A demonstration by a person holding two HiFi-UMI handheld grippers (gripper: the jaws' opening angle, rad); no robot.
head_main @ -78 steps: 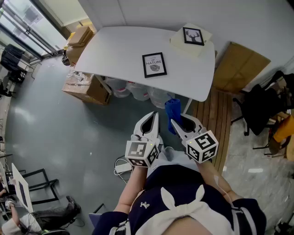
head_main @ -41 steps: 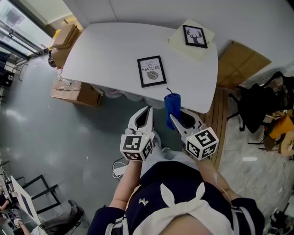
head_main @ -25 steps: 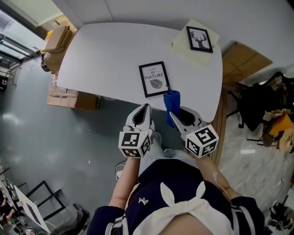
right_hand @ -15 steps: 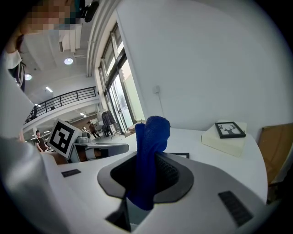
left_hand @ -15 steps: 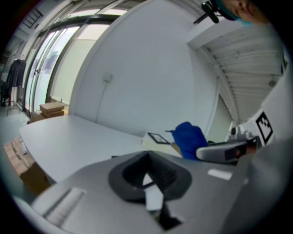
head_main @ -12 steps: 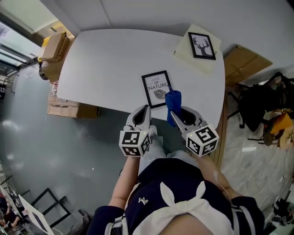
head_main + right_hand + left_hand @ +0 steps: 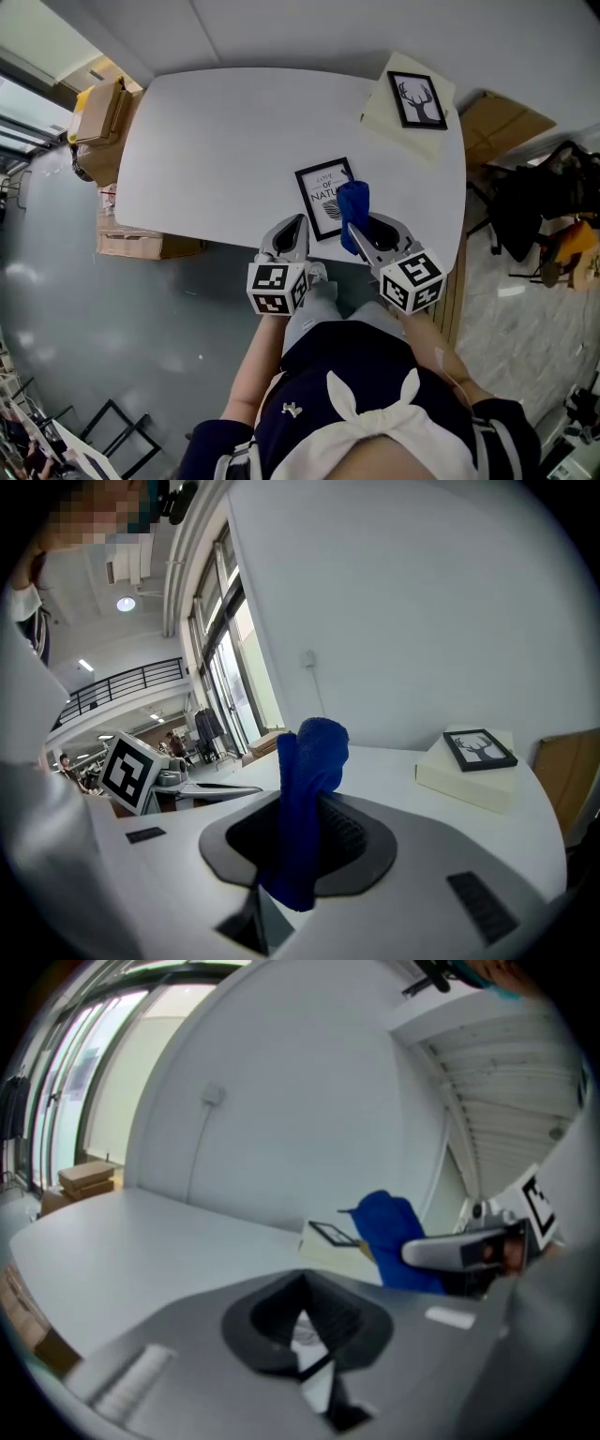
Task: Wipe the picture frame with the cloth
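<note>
1. Your right gripper (image 7: pixel 367 232) pinches the blue cloth (image 7: pixel 353 202), mid-frame.
2. Your left gripper (image 7: pixel 289 236) has its jaws pressed together.
3. The picture frame (image 7: pixel 322 192) lies flat on the white table (image 7: pixel 216 141), centre, partly behind the cloth.

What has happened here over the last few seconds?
The right gripper, still clamping the blue cloth, moved forward from over the floor and now reaches over the near picture frame. The left gripper, shut and empty, came along to the edge of the table. Both frames lie where they were.
</note>
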